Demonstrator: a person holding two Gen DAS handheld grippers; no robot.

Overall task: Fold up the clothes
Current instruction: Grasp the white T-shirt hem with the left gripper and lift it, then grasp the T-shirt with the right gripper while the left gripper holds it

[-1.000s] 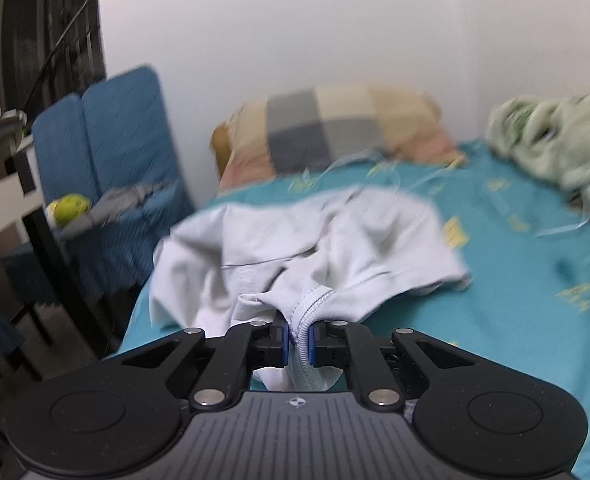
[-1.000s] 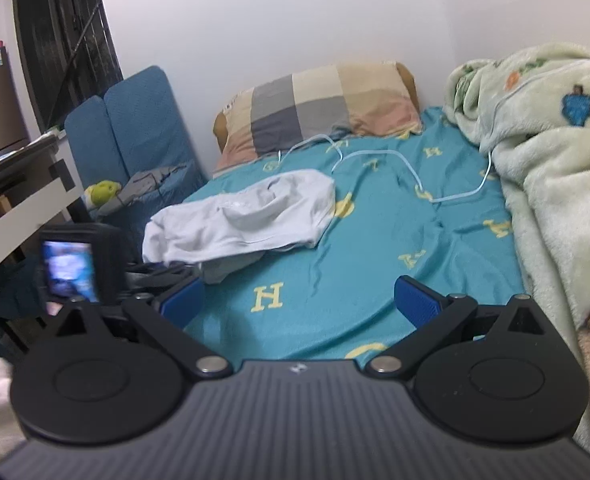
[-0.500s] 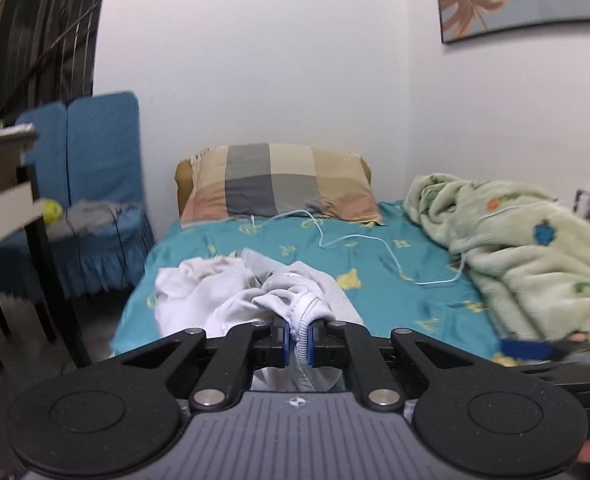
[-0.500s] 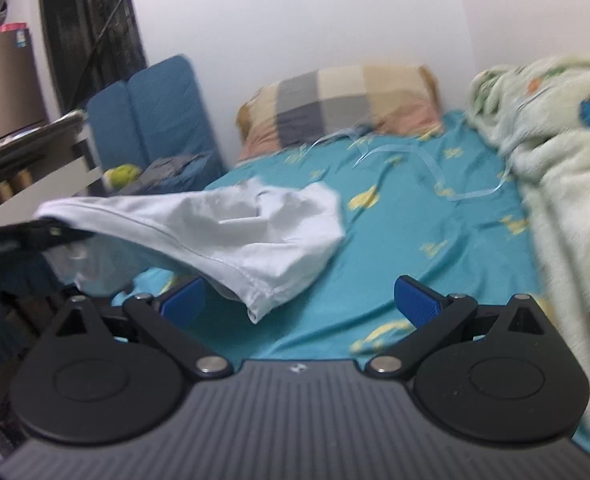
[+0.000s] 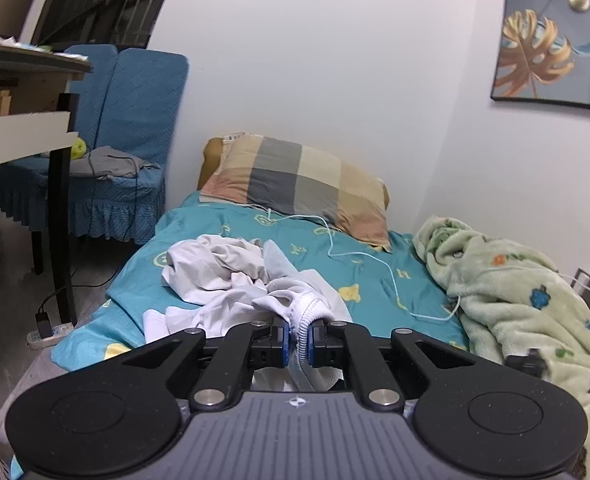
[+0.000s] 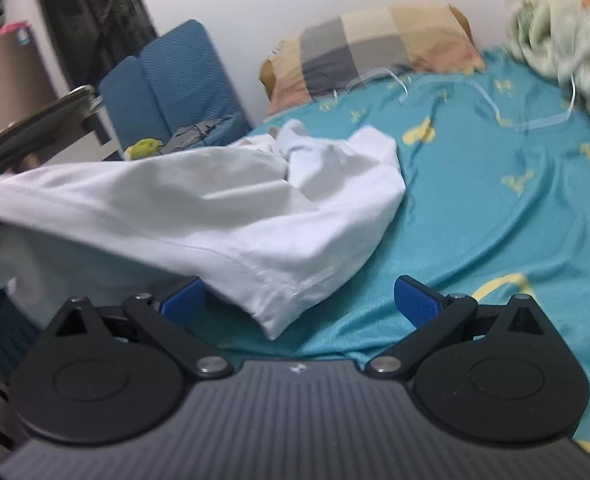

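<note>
Bed with teal patterned sheet [image 5: 375, 280] carried a checked pillow [image 5: 295, 180] at 12 o'clock against the wall, white garment [image 5: 219, 276] crumpled toward 9, pale green fleece blanket [image 5: 515, 300] heaped at 3, thin white cable [image 5: 359, 256] trailing between them.

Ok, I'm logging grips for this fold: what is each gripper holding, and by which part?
The left gripper pinches the white garment by its ribbed hem. The right gripper is open, holding nothing.

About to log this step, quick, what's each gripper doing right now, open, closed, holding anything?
Left gripper: shut on the ribbed edge of the white garment.
Right gripper: open, holding nothing; the garment's corner lies between its fingers.
</note>
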